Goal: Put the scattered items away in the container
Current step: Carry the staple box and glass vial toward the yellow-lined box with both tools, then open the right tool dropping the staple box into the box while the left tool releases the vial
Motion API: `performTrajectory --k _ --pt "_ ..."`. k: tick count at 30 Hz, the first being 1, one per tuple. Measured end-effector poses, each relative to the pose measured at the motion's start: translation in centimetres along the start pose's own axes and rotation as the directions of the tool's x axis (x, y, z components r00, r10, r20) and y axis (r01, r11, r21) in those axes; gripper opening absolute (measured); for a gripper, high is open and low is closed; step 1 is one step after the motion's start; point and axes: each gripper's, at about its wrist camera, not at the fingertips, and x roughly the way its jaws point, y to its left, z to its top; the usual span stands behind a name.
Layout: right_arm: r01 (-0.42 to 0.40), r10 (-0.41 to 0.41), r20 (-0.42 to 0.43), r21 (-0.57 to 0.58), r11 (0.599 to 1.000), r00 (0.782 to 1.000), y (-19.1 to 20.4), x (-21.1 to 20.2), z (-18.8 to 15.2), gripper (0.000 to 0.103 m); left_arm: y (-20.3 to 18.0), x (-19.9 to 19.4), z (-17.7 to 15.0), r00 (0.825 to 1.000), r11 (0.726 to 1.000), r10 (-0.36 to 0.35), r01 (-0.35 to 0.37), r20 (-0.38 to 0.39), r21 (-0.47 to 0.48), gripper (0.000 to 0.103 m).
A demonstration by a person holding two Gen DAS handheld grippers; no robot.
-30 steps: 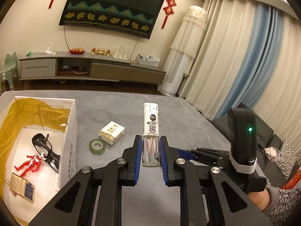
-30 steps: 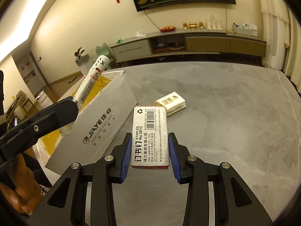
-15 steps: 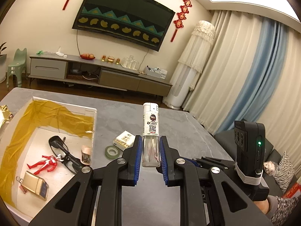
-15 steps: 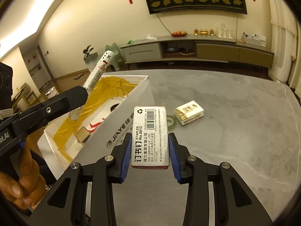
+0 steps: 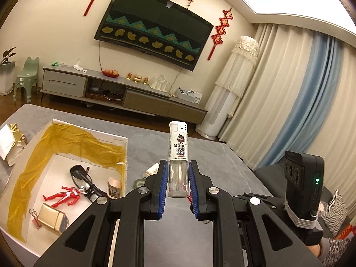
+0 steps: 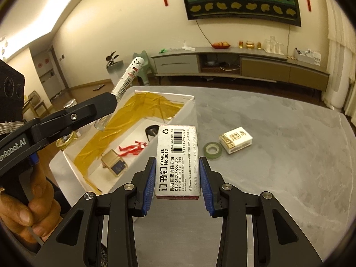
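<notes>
Both your hand-held grippers are loaded.
Your left hand-held gripper [image 5: 178, 184] clamps a lighter [image 5: 178, 155]; your right hand-held gripper [image 6: 177, 179] grips a staple box [image 6: 178, 162] beside the box [image 6: 187, 115].

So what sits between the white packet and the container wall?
Only the green tape roll, beside the white packet and apart from the container, per the right wrist view.
</notes>
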Motion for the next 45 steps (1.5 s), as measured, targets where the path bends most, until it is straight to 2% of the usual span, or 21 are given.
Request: performTrajectory --k 14,45 --pt "-0.033 0.034 0.018 -0.073 0.997 0.999 3.5 -0.9 1.0 0.039 3.7 -1.5 0.8 0.998 0.996 0.058 -0.055 0.04 -0.067 0.02" --pt "-0.119 0.115 -0.032 -0.188 0.975 0.993 7.5 1.6 1.4 0.039 12.2 -1.4 3.8 0.973 0.961 0.231 -0.225 0.024 -0.163 0.02"
